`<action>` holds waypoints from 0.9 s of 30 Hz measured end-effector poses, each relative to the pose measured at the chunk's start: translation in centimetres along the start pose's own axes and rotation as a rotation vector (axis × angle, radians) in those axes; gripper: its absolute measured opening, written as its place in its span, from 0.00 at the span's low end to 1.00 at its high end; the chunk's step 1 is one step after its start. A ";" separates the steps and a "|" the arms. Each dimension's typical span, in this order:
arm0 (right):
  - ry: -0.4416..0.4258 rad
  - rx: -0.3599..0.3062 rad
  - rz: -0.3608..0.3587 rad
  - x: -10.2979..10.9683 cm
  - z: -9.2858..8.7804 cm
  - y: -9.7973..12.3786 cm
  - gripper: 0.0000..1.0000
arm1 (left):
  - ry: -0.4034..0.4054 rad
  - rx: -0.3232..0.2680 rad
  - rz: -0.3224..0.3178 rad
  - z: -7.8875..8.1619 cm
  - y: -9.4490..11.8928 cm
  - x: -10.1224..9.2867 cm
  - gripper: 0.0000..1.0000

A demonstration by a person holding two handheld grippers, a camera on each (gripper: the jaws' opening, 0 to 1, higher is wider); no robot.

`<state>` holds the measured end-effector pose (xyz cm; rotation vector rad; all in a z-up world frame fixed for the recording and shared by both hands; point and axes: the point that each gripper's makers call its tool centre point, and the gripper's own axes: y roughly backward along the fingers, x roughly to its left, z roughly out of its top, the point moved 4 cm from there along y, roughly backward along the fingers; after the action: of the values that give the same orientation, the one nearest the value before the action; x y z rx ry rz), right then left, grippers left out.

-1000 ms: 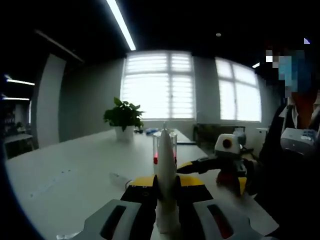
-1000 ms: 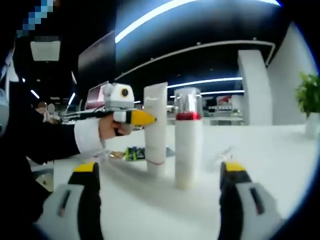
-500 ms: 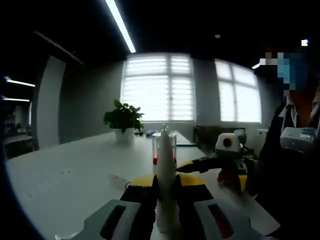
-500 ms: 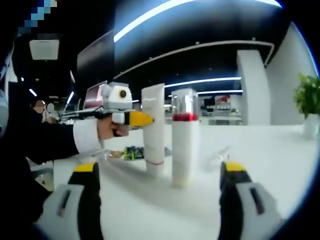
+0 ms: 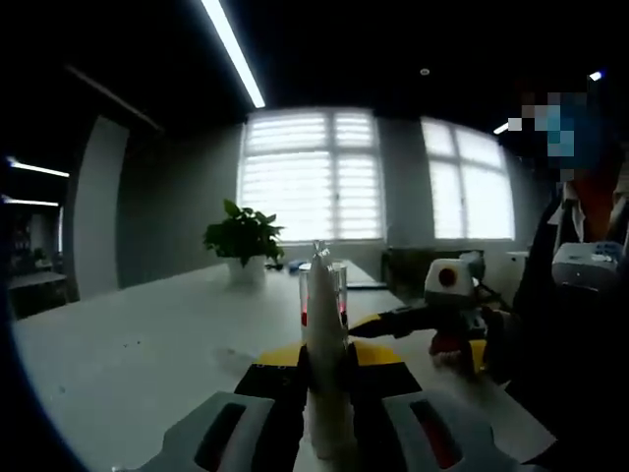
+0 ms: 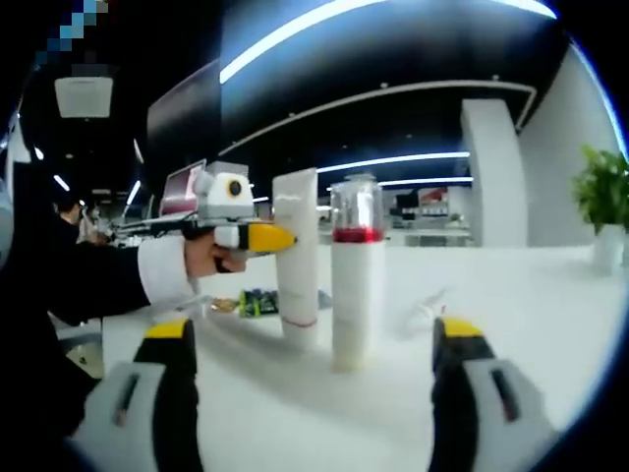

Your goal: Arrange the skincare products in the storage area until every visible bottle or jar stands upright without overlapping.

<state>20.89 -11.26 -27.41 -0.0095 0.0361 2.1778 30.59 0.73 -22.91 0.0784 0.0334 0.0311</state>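
Tube (image 6: pixel 297 258), white, flat-sided, soft-looking, stands on its cap on table (image 6: pixel 550 295), just beside red-banded bottle (image 6: pixel 356 275) w/ clear cap, apart, both upright. Left gripper (image 6: pixel 257 236) clamped on tube, probably steadying it vs tipping. Right gripper (image 6: pixel 314 393) spread wide, empty, near side of bottle. Potted plant (image 5: pixel 243 236) well behind.

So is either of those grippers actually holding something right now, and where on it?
The left gripper is shut on the white tube, clamping its lower part. The right gripper is open, holding nothing, with the clear-capped bottle standing free ahead.
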 end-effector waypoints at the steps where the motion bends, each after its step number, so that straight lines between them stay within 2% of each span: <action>1: -0.003 -0.001 0.002 0.0 0.0 0.0 1.00 | -0.001 -0.019 -0.002 0.3 0.1 0.1 0.18; 4: -0.018 -0.003 0.006 0.0 -0.1 -0.2 1.00 | 0.015 -0.047 0.013 0.9 0.5 0.6 0.26; 6: -0.022 0.002 0.003 0.0 -0.2 -0.3 1.00 | -0.008 -0.033 0.027 1.0 0.8 0.7 0.26; 12: -0.012 0.014 -0.007 -0.3 -0.1 -0.4 1.00 | -0.023 -0.011 0.057 0.9 1.2 0.2 0.37; 17: 0.001 0.035 -0.003 -0.2 -0.1 -0.7 1.00 | -0.033 0.015 0.084 0.8 1.7 -0.2 0.41; 21: 0.028 0.051 -0.009 -0.5 0.3 -0.7 1.00 | 0.021 0.013 0.147 0.8 2.5 -0.3 0.49; 27: 0.033 0.073 -0.007 -1.2 0.1 -0.6 0.99 | 0.048 0.024 0.205 0.0 3.7 -1.7 0.53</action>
<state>22.08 -11.95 -27.28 -0.0037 0.1340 2.1685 28.83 4.40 -22.56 0.1052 0.0736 0.2370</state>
